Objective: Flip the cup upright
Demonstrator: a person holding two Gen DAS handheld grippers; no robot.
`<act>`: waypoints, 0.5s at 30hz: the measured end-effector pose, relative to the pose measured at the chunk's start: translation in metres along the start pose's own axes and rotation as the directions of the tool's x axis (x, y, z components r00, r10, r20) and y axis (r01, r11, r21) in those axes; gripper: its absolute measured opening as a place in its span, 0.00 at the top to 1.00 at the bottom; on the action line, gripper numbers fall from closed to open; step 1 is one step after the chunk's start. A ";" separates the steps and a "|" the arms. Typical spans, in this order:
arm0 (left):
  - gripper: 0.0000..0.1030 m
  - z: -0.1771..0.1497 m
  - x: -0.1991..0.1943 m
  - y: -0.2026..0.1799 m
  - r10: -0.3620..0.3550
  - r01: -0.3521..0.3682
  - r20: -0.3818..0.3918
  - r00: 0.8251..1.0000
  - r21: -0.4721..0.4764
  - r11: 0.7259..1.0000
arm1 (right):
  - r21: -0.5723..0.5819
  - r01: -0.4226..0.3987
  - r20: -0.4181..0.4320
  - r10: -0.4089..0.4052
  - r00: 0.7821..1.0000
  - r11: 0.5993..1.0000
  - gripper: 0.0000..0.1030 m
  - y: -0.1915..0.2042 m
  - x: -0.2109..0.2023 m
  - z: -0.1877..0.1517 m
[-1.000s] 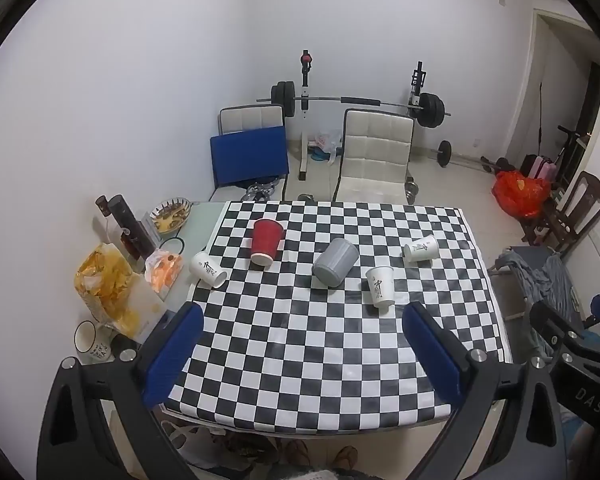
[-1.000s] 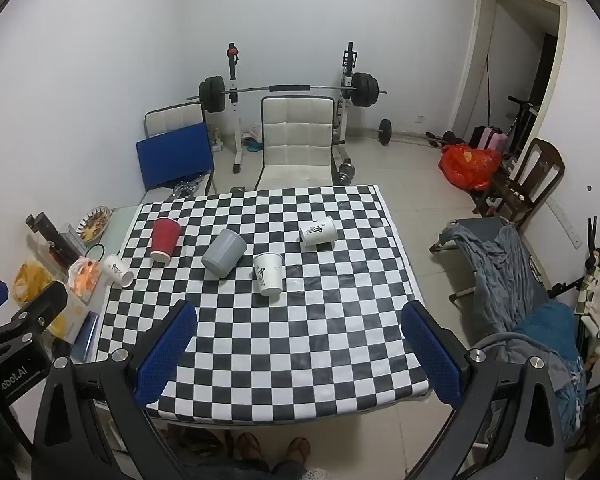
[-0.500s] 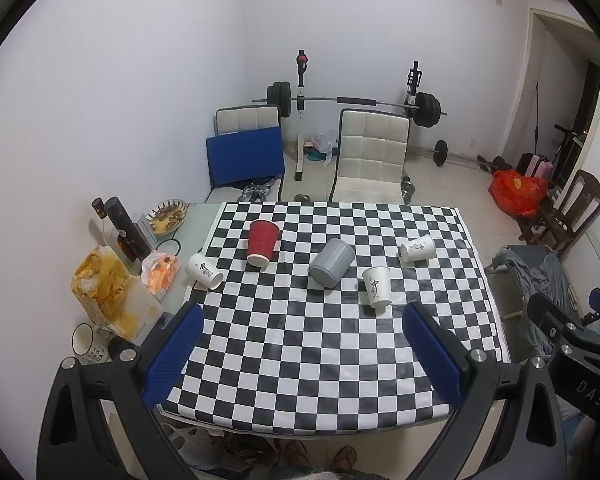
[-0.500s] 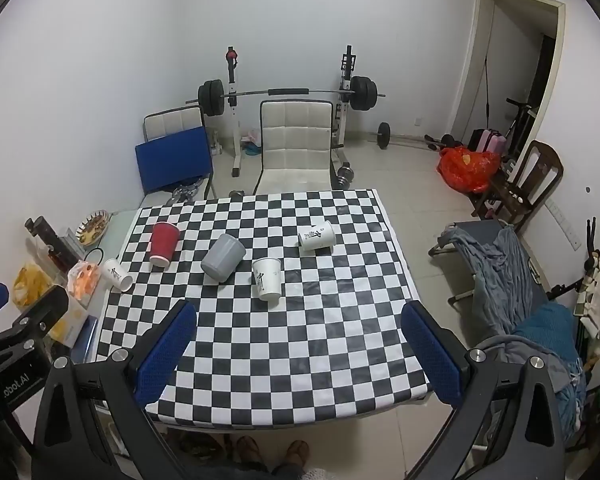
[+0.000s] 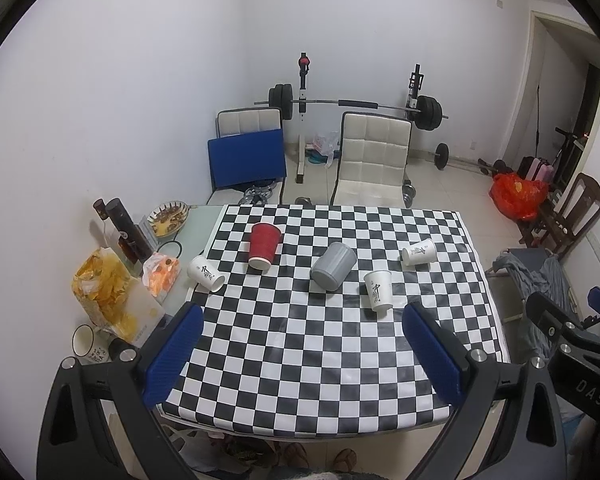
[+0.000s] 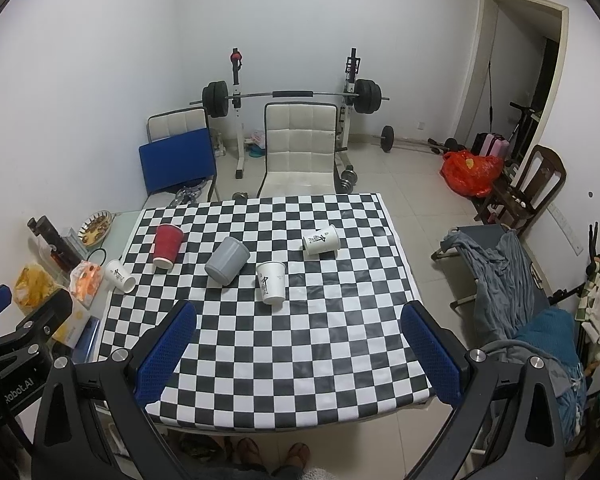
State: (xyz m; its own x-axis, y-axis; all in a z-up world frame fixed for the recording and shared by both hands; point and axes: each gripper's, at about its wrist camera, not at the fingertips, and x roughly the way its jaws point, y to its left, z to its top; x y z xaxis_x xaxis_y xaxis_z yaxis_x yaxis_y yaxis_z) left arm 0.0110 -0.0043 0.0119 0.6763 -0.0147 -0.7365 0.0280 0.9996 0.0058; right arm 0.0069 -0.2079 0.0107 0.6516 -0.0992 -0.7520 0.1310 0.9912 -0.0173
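Several cups lie on their sides on the checkered table [image 5: 300, 360]: a red cup [image 5: 263, 246], a grey cup [image 5: 333, 271] and three white printed cups, left [image 5: 206, 273], middle [image 5: 378, 290] and far right [image 5: 419, 251]. In the right wrist view I see the red cup [image 6: 167, 246], grey cup [image 6: 226, 260], white cups [image 6: 118, 275] [image 6: 270, 282] [image 6: 321, 239]. My left gripper [image 5: 300, 352] is open and empty, high above the table's near half. My right gripper [image 6: 300, 352] is open and empty too, equally high.
Left of the table, a side surface holds snack bags [image 5: 108, 300], a dark bottle [image 5: 128, 234], a food bowl [image 5: 168, 218] and a mug [image 5: 86, 342]. Chairs [image 5: 373, 160] and a barbell rack [image 5: 355, 104] stand behind. A clothes-covered cot [image 6: 511, 280] stands right.
Both grippers have risen and drawn back slightly, so the table looks smaller and farther. The cups have not moved. Both stay open.
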 end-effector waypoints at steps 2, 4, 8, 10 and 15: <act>0.01 0.002 0.001 -0.001 -0.001 0.001 -0.003 1.000 -0.001 1.000 | 0.001 0.001 0.000 -0.001 1.000 1.000 0.00 0.000 0.000 0.000; 0.01 -0.001 -0.001 0.000 0.001 -0.001 0.000 1.000 0.002 1.000 | 0.001 0.000 0.000 0.000 1.000 1.000 0.00 -0.001 0.000 0.000; 0.01 -0.001 -0.001 0.000 0.000 0.000 0.003 1.000 0.001 1.000 | 0.001 0.000 0.000 0.000 1.000 1.000 0.00 -0.001 0.000 0.000; 0.01 0.000 0.000 0.001 -0.001 0.001 0.006 1.000 0.001 1.000 | 0.001 0.000 0.001 0.000 1.000 1.000 0.00 -0.001 0.000 -0.001; 0.01 0.003 0.001 0.001 -0.002 0.002 0.010 1.000 0.002 1.000 | 0.000 -0.001 0.002 0.001 1.000 1.000 0.00 -0.002 0.000 -0.001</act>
State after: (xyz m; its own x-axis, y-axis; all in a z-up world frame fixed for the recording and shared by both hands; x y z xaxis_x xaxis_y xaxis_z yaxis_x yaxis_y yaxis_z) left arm 0.0139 -0.0037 0.0135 0.6833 -0.0171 -0.7299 0.0309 0.9995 0.0055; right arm 0.0061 -0.2096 0.0105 0.6534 -0.0988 -0.7505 0.1309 0.9913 -0.0166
